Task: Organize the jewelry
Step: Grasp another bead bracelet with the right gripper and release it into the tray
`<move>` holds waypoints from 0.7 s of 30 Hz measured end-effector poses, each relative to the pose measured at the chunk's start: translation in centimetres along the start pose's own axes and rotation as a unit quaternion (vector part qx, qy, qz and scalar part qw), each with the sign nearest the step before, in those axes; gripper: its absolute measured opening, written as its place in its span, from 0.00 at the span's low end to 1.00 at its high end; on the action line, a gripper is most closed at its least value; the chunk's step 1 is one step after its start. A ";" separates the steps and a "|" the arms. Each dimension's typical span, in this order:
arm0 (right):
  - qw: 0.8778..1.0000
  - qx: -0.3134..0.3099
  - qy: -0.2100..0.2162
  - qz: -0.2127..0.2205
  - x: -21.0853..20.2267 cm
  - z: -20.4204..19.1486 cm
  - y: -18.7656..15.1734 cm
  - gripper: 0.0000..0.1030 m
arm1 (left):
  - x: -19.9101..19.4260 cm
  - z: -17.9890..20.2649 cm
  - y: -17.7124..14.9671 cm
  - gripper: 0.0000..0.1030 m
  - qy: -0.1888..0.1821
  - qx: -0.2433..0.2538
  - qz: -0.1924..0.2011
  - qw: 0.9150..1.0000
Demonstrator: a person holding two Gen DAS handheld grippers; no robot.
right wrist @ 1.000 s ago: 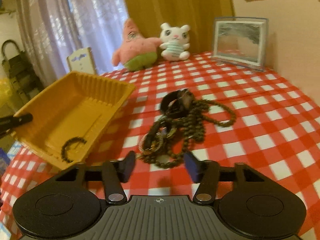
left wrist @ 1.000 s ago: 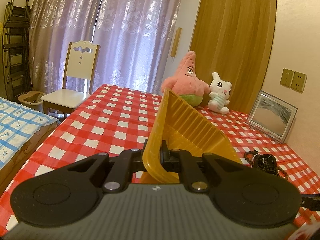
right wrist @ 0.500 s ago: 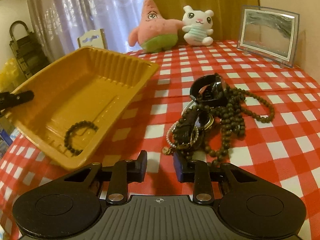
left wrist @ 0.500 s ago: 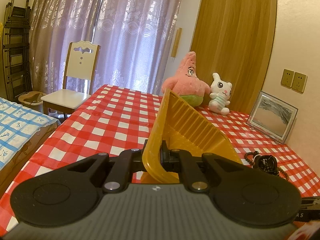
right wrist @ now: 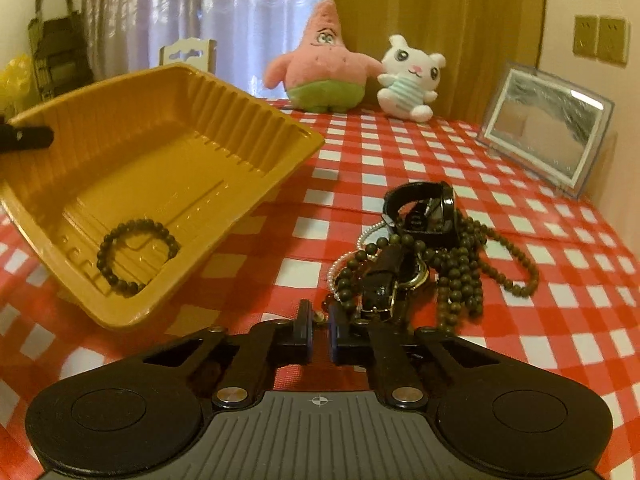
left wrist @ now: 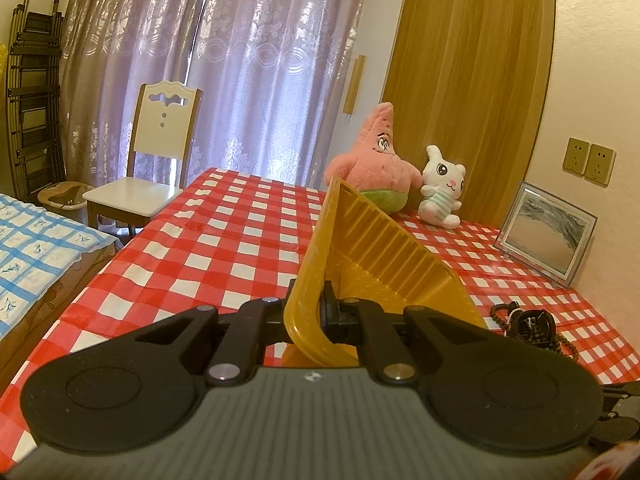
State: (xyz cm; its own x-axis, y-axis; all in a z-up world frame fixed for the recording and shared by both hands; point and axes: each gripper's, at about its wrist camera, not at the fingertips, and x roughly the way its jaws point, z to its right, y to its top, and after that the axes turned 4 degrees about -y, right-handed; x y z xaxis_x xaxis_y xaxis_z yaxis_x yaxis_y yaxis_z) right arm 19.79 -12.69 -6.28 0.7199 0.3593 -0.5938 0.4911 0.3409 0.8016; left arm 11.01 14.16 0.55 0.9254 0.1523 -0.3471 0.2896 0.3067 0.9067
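The tangled heap of dark wooden bead strands, a thin white pearl chain and a black strap watch (right wrist: 416,256) lies on the red-and-white checked cloth of the surface (right wrist: 560,320), just right of the ribbed amber plastic tray (right wrist: 160,152), which already holds one dark beaded bracelet (right wrist: 136,256) near its low corner. The right gripper (right wrist: 320,332) sits at the heap's near edge with its jaws drawn almost together, only a narrow slit between them; a small link of the pearl chain shows right at the tips, but whether it is truly pinched cannot be told. To do this step well, I judge the lift should be slow and straight up, so that one strand comes free and does not drag the whole knot along; if the heap rises as a lump, a gentle shake over the surface would be wiser than carrying it all. The left gripper (left wrist: 320,312) is clamped on the tray's near rim and holds it tilted, its open side towards the heap; keeping that tilt steady gives an easy mouth to drop into. The tray's wall hides its inside from the left view, the gripper bodies cover the near cloth, and the separate pieces in the knot cannot be counted.
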 end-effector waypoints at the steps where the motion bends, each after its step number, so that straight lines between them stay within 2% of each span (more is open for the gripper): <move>1: 1.000 -0.001 0.000 0.001 0.0 0.0 0.0 0.08 | 0.0 0.0 0.0 0.07 0.000 0.000 0.000 1.000; 6: 1.000 0.009 0.012 0.020 -1.0 0.1 0.6 0.07 | 0.0 -0.1 0.0 0.07 0.002 0.000 -0.002 1.000; 13: 0.990 0.046 0.118 0.068 -4.2 -0.7 3.6 0.07 | 0.0 -0.2 -0.1 0.07 0.003 0.000 -0.003 1.000; 21: 0.982 0.018 0.179 0.056 -3.8 -4.1 3.9 0.08 | -0.1 -0.3 -0.3 0.07 0.006 -0.001 -0.001 1.000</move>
State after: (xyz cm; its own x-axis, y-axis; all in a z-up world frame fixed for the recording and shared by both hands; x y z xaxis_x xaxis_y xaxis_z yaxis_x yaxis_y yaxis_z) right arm 16.96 -9.19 -1.13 0.5554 0.6776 -0.4821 0.4394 0.2531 0.8619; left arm 10.71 14.37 0.27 0.9222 0.1623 -0.3511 0.2905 0.3085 0.9058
